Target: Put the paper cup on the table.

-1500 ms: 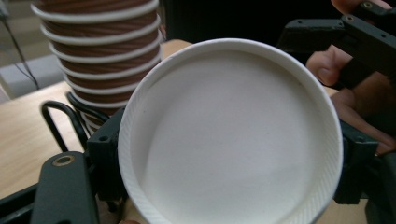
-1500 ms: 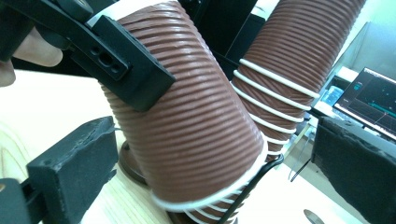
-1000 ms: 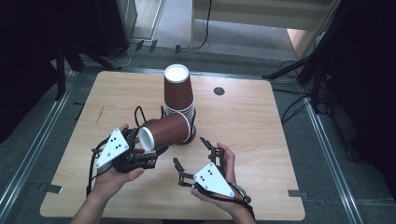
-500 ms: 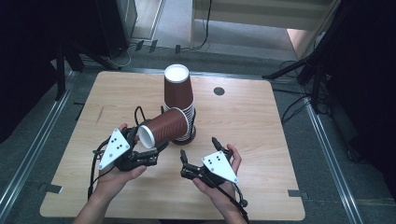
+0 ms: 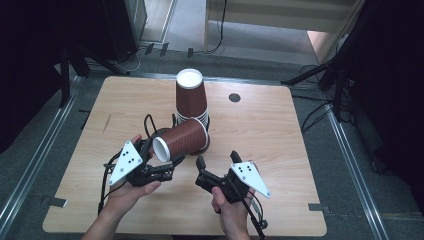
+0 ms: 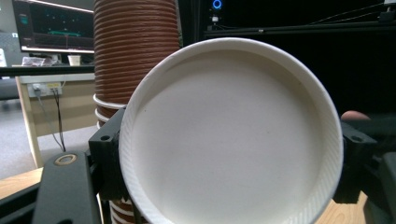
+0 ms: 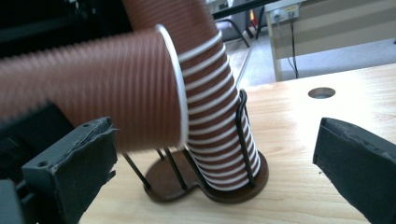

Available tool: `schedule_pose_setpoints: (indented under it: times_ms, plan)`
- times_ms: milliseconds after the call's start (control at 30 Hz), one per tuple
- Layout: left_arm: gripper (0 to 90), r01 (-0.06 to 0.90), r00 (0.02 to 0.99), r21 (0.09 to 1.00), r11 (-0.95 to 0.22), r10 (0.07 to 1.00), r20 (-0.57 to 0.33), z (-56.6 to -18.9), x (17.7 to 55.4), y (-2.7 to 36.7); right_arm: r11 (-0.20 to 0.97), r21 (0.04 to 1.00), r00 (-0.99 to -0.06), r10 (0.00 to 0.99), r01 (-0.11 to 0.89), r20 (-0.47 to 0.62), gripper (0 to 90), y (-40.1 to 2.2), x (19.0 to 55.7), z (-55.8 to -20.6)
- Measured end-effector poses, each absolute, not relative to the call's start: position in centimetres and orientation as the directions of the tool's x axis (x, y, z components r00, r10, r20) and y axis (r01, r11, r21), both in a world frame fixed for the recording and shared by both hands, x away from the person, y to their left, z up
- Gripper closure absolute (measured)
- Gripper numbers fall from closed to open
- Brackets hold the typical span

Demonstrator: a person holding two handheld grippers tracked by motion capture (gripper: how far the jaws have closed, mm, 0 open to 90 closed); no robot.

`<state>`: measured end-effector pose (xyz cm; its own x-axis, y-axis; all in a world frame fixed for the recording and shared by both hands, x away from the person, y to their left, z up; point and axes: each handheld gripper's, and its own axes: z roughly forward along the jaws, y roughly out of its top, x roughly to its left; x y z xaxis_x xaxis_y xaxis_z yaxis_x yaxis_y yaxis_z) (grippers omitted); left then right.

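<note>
Plenty of bare desk [image 5: 300,150] on the right and along the near edge – the cup stack [image 5: 191,97] in its wire holder sits far-centre. Left hand-held gripper [image 5: 167,167] lies level, pointing right, jaws clamped on the base of a brown cup [image 5: 181,140] tipped on its side, rim against the stack. Right hand-held gripper [image 5: 215,167] sits just right of it, jaws wide open and empty – cup ahead of its left jaw

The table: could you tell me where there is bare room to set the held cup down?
Bare wood lies left of the cup stack, along the table edge, and right of it past the round hole. The near middle is crowded by both claws and the held cup.
</note>
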<state>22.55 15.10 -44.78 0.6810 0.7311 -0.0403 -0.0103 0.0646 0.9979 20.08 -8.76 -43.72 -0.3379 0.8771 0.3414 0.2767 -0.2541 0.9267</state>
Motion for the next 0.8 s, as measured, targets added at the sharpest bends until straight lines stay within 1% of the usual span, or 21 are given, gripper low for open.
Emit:
schedule_pose_setpoints:
  times_ms: [100, 200, 367, 500, 600, 667, 800]
  plan:
    - [21.7, -0.007, 0.685, 0.997, 0.071, 0.727, -0.047, -44.8, 22.5, 14.9, -0.309, 0.906, -0.343, 0.85, 0.291, 0.4, 0.0, -8.7, 19.5, -43.1]
    - [21.7, -0.015, 0.691, 0.997, 0.07, 0.722, -0.04, -44.9, 22.3, 14.6, -0.338, 0.887, -0.341, 0.832, 0.315, 0.438, 0.0, -8.5, 19.1, -43.1]
    - [21.8, -0.019, 0.699, 0.998, 0.063, 0.715, -0.032, -45.2, 22.0, 13.8, -0.446, 0.821, -0.295, 0.78, 0.357, 0.552, 0.0, -8.8, 18.8, -43.3]
    - [21.8, -0.032, 0.711, 0.995, 0.094, 0.702, -0.044, -45.8, 21.9, 13.1, -0.527, 0.758, -0.257, 0.728, 0.384, 0.636, 0.0, -9.2, 18.6, -43.3]
    - [21.9, -0.037, 0.715, 0.996, 0.087, 0.699, -0.035, -46.1, 21.8, 12.6, -0.607, 0.678, -0.211, 0.661, 0.415, 0.72, 0.0, -9.5, 18.7, -43.5]
    - [21.9, -0.037, 0.718, 0.997, 0.07, 0.696, -0.022, -46.3, 21.8, 12.3, -0.66, 0.599, -0.181, 0.59, 0.453, 0.787, 0.0, -9.6, 18.9, -43.8]
    - [22.0, -0.036, 0.723, 0.998, 0.06, 0.691, -0.016, -46.5, 21.6, 11.8, -0.727, 0.473, -0.11, 0.488, 0.498, 0.866, 0.0, -9.7, 19.4, -44.5]
